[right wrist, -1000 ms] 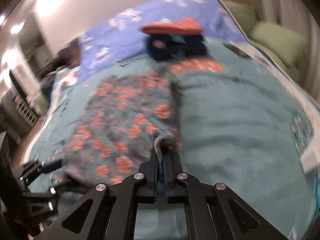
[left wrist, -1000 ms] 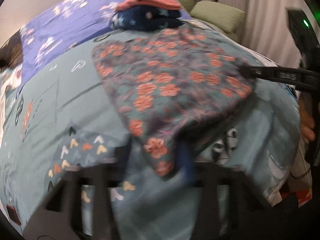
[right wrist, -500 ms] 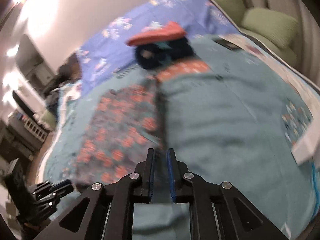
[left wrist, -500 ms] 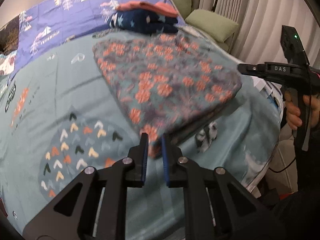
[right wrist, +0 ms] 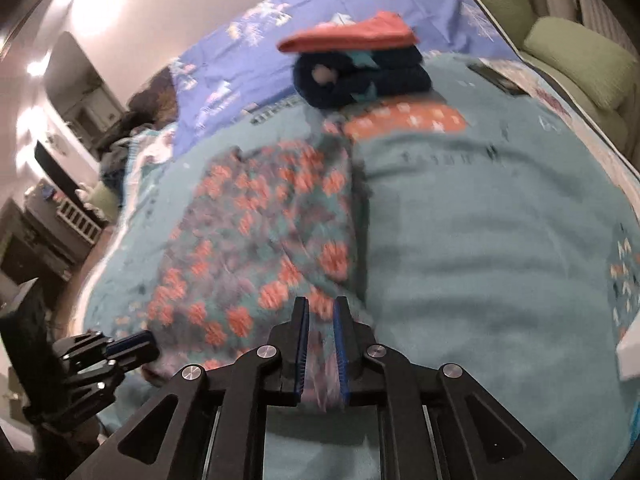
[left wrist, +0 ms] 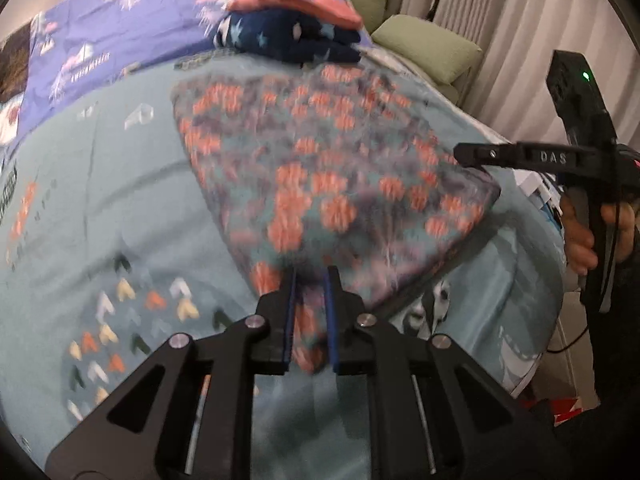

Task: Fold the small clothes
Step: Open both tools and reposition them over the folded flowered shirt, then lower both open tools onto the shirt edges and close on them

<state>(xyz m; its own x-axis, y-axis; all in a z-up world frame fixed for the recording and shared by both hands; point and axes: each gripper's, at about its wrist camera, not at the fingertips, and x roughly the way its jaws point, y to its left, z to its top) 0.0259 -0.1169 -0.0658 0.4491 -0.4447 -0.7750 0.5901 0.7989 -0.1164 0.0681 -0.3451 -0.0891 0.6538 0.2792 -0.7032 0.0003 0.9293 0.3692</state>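
Jaws pinching floral garment (left wrist: 320, 184), folded stack (left wrist: 292, 28) beyond

- Left wrist view: bare teal bedspread (left wrist: 92, 184) lies open from 7 to 10 o'clock.
- The floral garment (left wrist: 320, 168) fills the middle.
- A stack of folded clothes (left wrist: 292, 28) blocks 12 o'clock.
- Right wrist view: open bedspread from 1 to 4 o'clock; green cushions (right wrist: 580, 60) bound 2 o'clock.
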